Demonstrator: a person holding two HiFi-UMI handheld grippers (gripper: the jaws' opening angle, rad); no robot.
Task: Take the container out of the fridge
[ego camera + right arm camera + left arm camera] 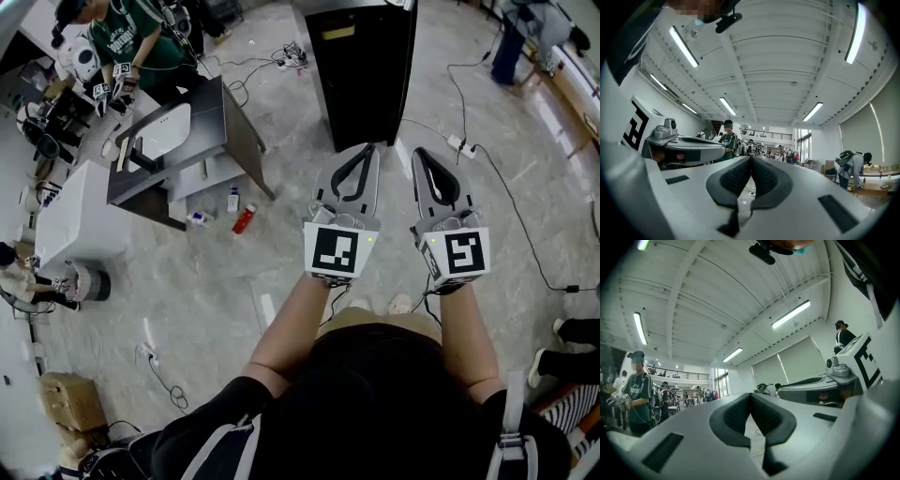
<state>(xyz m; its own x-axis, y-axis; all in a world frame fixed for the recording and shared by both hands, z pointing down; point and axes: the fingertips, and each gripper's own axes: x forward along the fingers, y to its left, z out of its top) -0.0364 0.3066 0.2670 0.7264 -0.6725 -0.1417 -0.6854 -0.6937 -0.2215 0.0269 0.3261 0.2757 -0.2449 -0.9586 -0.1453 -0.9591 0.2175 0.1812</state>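
A tall black cabinet [361, 66], seemingly the fridge, stands on the floor ahead of me in the head view, and its front looks closed. No container shows in any view. My left gripper [365, 149] and right gripper [419, 152] are held side by side at waist height, pointing toward the cabinet and well short of it. Both have their jaws together with nothing between them. In the left gripper view the left gripper [750, 395] points up at the ceiling, and the dark pads [736, 416] meet. The right gripper [751, 158] looks the same in its own view.
A grey desk [202, 141] and a white box [80, 220] stand at the left, with a red bottle [244, 218] and a white bottle [232, 200] on the floor beside them. Cables and a power strip [459, 145] lie right of the cabinet. People stand at the upper left [122, 37] and upper right [525, 28].
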